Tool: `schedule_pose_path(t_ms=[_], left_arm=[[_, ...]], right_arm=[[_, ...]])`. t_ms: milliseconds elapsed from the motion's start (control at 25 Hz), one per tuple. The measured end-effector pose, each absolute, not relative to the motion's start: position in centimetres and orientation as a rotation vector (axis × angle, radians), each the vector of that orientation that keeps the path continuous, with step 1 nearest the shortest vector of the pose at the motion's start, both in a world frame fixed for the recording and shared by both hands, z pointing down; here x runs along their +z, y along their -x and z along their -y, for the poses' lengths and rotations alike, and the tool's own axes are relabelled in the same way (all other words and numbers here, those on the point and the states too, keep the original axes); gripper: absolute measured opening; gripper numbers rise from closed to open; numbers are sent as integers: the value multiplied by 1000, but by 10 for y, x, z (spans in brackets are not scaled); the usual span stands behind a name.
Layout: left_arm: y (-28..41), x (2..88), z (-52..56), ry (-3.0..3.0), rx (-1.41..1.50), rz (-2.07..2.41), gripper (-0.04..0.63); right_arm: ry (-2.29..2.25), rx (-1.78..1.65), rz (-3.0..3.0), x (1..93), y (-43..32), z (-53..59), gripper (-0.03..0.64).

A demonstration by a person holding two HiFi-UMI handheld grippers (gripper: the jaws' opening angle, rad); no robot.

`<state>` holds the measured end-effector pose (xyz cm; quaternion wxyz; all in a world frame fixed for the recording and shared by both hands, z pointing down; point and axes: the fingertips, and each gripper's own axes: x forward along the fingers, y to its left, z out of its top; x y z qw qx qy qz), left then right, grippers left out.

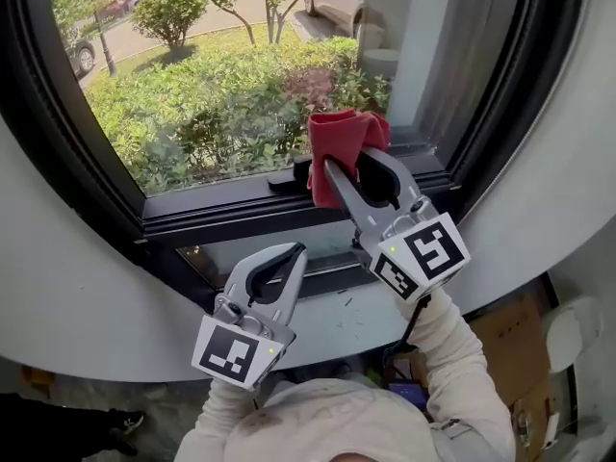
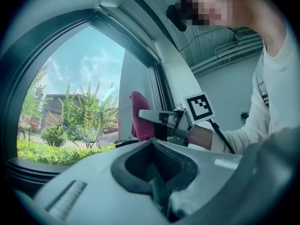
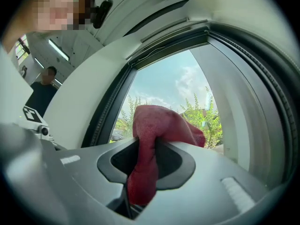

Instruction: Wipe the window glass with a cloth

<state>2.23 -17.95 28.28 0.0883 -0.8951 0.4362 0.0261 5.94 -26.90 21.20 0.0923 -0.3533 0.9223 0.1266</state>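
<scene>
Right gripper (image 1: 348, 166), head view: clamped on the red cloth (image 1: 342, 135), wad low right at the window glass (image 1: 221, 94); left gripper (image 1: 289, 256) hangs below, jaws together, empty. Left gripper view: cloth's long axis stands upright beside the pane. Right gripper view: wad points glassward, tail trailing back between the jaws; best to press it flat and sweep evenly, tips off the glass.

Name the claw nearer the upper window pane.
Right. The right claw, shut on the red cloth, reaches the upper window pane at its bottom edge; the left claw sits below the frame bar.
</scene>
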Motion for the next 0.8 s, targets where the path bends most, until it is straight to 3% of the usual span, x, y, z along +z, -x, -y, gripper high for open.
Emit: schedule_pose_path(t_ms=[440,800], left_arm=[[-20,282,180,2665,78,-1302,0],[-14,278,175,2650,103,-1325,0]], right_arm=[[1101,229,-2740,294,-85,200,118],[1001,226,-2736,277,-69,185,118]])
